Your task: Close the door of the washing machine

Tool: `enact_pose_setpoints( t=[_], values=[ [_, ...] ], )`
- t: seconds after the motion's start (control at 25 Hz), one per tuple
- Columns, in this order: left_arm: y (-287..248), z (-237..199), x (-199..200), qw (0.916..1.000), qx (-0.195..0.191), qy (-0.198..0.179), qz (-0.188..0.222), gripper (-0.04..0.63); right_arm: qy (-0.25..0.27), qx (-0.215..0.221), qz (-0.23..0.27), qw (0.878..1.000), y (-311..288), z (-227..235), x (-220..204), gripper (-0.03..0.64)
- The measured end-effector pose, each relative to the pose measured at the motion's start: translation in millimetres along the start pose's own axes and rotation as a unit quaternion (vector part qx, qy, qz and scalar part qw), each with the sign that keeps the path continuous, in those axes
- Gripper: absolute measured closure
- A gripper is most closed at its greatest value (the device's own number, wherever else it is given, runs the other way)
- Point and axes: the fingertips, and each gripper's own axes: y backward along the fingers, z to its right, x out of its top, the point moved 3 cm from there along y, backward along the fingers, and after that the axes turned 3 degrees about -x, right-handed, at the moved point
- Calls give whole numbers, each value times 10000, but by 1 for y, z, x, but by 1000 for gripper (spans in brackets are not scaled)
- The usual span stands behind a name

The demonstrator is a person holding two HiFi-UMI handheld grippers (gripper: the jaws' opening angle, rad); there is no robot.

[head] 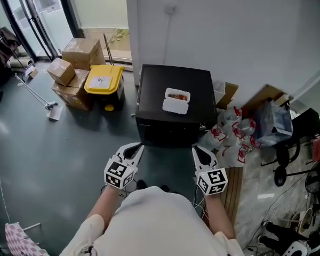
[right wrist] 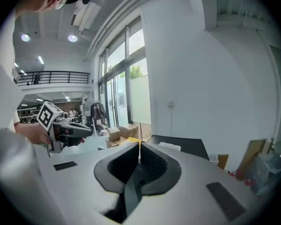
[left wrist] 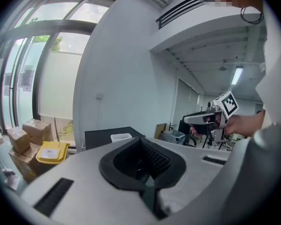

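The left tongs and the right tongs are both closed, jaws together with nothing between them. They are held side by side in front of the black washing machine, pointing toward it. It stands against the white wall, its front in shadow, so the door cannot be made out. On top of it sits a white lidded box. Left of it are a yellow bin and cardboard boxes. Right of it are red-printed plastic bags.

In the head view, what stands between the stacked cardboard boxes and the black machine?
A yellow bin stands there, close beside the cardboard boxes, with a strip of floor before the black machine; the head view shows it.
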Motion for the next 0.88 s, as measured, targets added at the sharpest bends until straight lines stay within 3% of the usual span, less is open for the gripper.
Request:
enact_pose_setpoints(
  t=[0.28,0.88],
  values=[
    [6,9,13,9997,177,-45,148,588,28,23,181,9998,13,10,6,584],
    [2,10,5,9996,288,24,37,588,4,229,175,9996,4,6,3,584]
  ],
)
